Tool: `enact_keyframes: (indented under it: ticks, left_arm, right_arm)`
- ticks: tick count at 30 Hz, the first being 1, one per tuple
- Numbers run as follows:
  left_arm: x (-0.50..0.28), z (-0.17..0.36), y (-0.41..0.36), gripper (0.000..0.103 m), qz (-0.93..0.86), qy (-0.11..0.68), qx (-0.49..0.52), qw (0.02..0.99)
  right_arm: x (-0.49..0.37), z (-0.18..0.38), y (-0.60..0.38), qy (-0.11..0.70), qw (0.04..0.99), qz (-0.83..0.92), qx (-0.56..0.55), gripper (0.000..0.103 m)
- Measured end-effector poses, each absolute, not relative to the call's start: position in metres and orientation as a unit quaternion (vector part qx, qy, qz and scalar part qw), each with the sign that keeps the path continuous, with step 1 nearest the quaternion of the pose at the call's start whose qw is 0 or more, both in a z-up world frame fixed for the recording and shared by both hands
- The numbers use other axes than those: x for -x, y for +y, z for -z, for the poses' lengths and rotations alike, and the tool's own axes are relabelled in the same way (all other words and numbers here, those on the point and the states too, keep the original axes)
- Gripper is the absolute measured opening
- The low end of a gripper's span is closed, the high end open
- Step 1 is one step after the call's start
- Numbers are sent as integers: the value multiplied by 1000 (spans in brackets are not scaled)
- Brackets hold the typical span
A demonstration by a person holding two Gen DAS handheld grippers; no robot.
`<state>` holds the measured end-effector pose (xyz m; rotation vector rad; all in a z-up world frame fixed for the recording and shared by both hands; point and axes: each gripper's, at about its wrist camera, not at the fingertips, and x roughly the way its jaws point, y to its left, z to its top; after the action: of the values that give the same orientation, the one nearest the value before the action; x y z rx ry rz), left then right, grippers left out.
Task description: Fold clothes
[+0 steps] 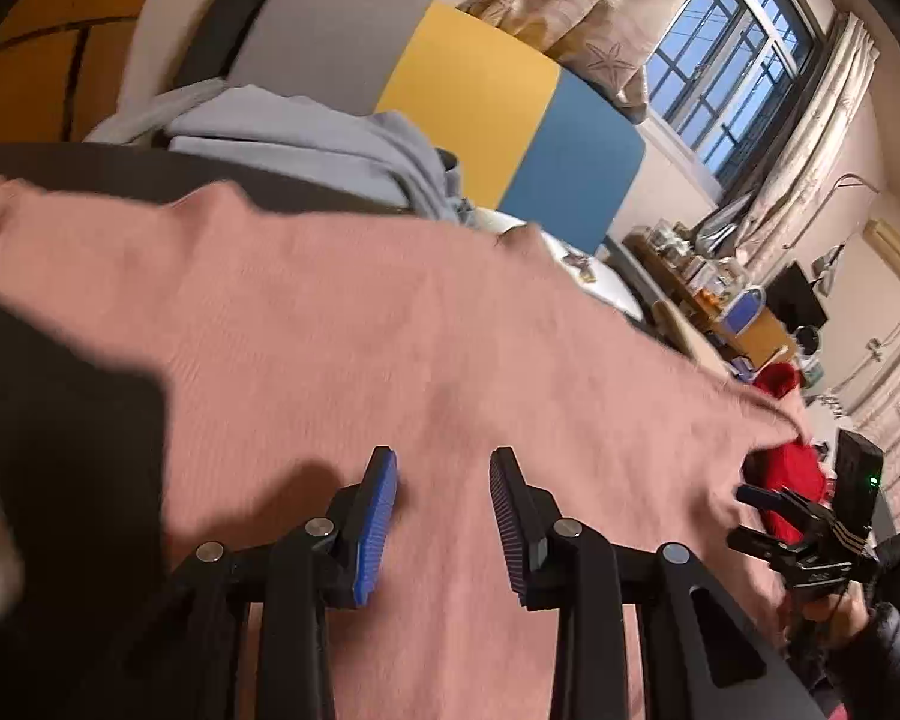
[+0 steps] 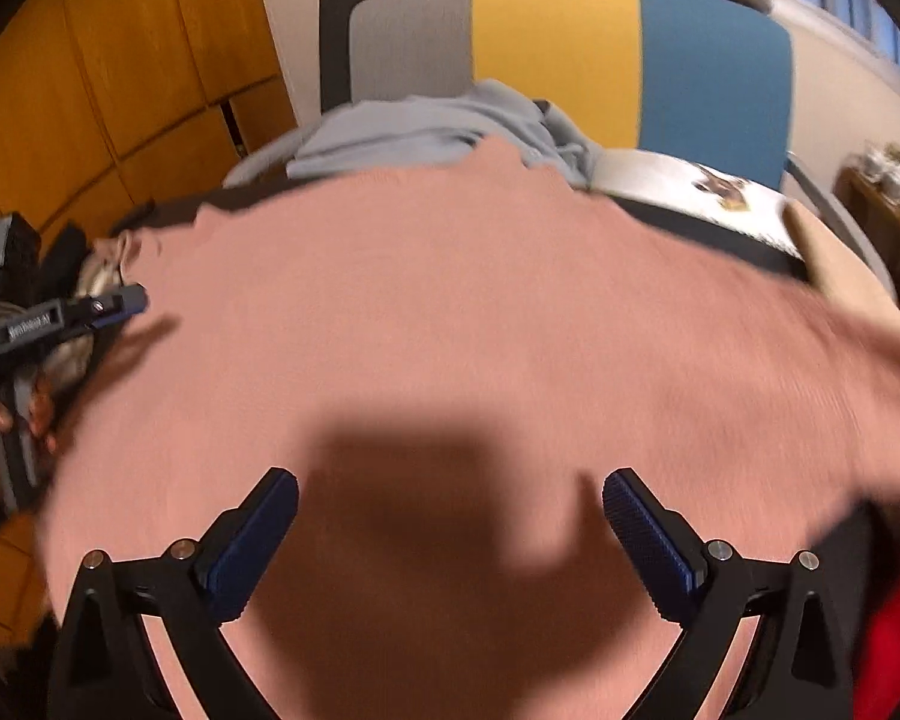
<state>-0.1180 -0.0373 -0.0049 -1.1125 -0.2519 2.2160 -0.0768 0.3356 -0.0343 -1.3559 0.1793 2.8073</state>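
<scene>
A pink knit garment (image 1: pixel 390 330) lies spread flat on a dark surface and fills most of both views (image 2: pixel 480 312). My left gripper (image 1: pixel 444 468) hovers over its near part with the jaws partly open and nothing between them. My right gripper (image 2: pixel 450 492) is wide open and empty above the garment and casts a shadow on it. The right gripper also shows at the right edge of the left wrist view (image 1: pixel 768 510). The left gripper shows at the left edge of the right wrist view (image 2: pixel 120 306).
A pale blue garment (image 2: pixel 438 132) lies heaped behind the pink one. A grey, yellow and blue headboard (image 2: pixel 570 42) stands at the back. A white printed item (image 2: pixel 690 186) lies at the back right. A red cloth (image 1: pixel 792 480) is near the right gripper. Wooden cabinets (image 2: pixel 90 90) stand left.
</scene>
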Motion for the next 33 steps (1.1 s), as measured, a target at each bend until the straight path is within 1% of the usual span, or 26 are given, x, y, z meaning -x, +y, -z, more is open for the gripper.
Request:
enact_keyframes:
  ticks: [3,4,9,11,15,17,19,21,22,24,26,28,31,33]
  left_arm:
    - [92,18,-46,32,-849,-59,433,298]
    - [84,18,-50,32,-858,-44,416,298]
    - [77,17,-48,32,-865,15,404,297]
    - [79,16,-49,32,-862,16,410,297]
    - [84,5,-53,33,-856,-35,426,291]
    - [79,-4,-48,34,-856,-57,417,299]
    - [73,-12,-33,35,-856,-43,406,317]
    - [64,-18,-12,36,-849,-13,401,344]
    - [60,-19,1,38,-843,7,400,359]
    - [54,-18,23,39,-834,33,398,381]
    - [51,-16,43,40,-821,46,402,403]
    - [52,-12,59,41,-809,57,410,417]
    - [55,-3,69,42,-799,69,426,419]
    - [54,0,69,42,-796,66,432,420]
  right_arm:
    - [40,55,335,58,42,-889,452,103]
    - [29,60,334,47,54,-891,449,103]
    - [0,65,344,43,67,-903,421,103]
    - [0,64,350,55,65,-904,419,103]
    - [1,61,354,68,56,-901,425,103]
    - [-4,55,361,105,46,-900,420,103]
    - [-19,44,378,154,52,-904,396,103]
    - [-36,32,400,184,77,-911,362,103]
    - [-48,21,418,199,108,-913,339,103]
    - [-66,1,445,201,181,-909,316,103]
    - [-77,-23,468,148,265,-902,307,103]
    - [-75,-38,484,58,304,-895,322,103]
    - [-61,-38,500,-110,323,-866,366,102]
    - [-51,-32,506,-214,325,-835,388,96]
